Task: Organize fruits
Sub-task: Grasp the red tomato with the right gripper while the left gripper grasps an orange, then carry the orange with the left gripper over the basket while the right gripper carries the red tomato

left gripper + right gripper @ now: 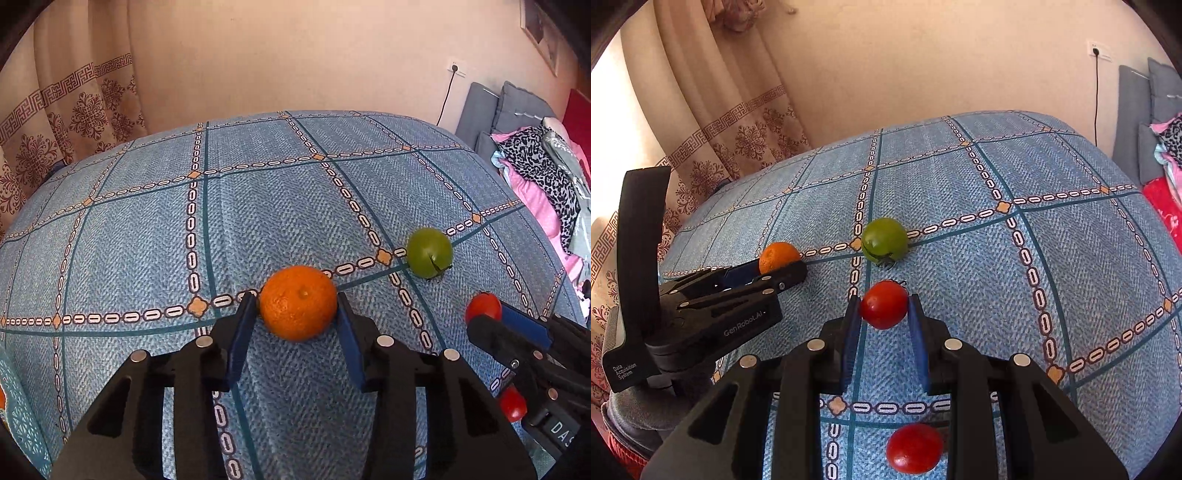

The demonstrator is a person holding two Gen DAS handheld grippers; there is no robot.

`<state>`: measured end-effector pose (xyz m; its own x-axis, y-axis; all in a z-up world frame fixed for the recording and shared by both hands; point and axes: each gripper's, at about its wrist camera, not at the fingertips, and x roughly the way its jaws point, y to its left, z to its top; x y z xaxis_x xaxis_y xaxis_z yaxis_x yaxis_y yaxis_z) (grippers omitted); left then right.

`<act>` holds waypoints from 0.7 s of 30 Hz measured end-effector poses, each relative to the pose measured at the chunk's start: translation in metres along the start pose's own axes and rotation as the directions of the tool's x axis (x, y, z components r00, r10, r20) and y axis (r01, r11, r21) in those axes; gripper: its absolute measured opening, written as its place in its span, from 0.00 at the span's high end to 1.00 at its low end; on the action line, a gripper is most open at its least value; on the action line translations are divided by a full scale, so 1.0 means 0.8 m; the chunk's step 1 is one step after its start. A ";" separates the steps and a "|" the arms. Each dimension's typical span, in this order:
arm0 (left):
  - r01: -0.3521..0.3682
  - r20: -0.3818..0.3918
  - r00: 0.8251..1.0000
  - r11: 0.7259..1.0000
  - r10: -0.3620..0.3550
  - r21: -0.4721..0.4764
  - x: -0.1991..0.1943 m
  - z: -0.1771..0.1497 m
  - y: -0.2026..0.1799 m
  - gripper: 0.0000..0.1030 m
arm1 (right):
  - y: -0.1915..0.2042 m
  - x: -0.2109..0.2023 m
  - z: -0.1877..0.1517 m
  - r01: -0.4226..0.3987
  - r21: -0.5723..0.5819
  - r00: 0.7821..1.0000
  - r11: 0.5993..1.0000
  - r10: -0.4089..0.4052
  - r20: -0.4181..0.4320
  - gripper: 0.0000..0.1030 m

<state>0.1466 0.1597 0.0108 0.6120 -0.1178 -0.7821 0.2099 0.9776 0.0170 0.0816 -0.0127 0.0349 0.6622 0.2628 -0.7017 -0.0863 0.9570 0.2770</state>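
One blue patterned tablecloth (147,240) bears four fruits. One orange (298,302) — clamped in my left claw (297,314). One green tomato (885,240) lies free, beyond. Two red tomatoes — one (884,304) gripped by my right claw (882,314), one (914,448) beneath it.

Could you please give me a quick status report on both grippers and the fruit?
Left gripper shut on orange. Right gripper shut on red tomato. Green tomato just ahead; second red tomato beneath.
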 end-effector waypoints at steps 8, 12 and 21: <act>-0.009 0.010 1.000 1.000 0.009 0.005 -0.008 -0.007 -0.002 0.61 | 0.002 -0.003 -0.003 0.010 -0.017 1.000 1.000 -0.010 0.010 0.75; -0.025 0.009 1.000 1.000 0.025 -0.002 -0.019 -0.015 -0.005 0.61 | 0.003 -0.007 -0.004 0.005 -0.017 1.000 1.000 -0.004 0.017 0.75; -0.099 0.014 0.995 0.995 0.099 -0.025 -0.051 -0.037 0.008 0.61 | 0.004 -0.017 -0.009 -0.011 -0.020 0.999 1.000 0.012 0.030 0.75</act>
<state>0.1003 0.1757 0.0239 0.6404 -0.0225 -0.7677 0.1292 0.9885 0.0788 0.0668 -0.0123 0.0410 0.6829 0.2705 -0.6785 -0.1090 0.9562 0.2716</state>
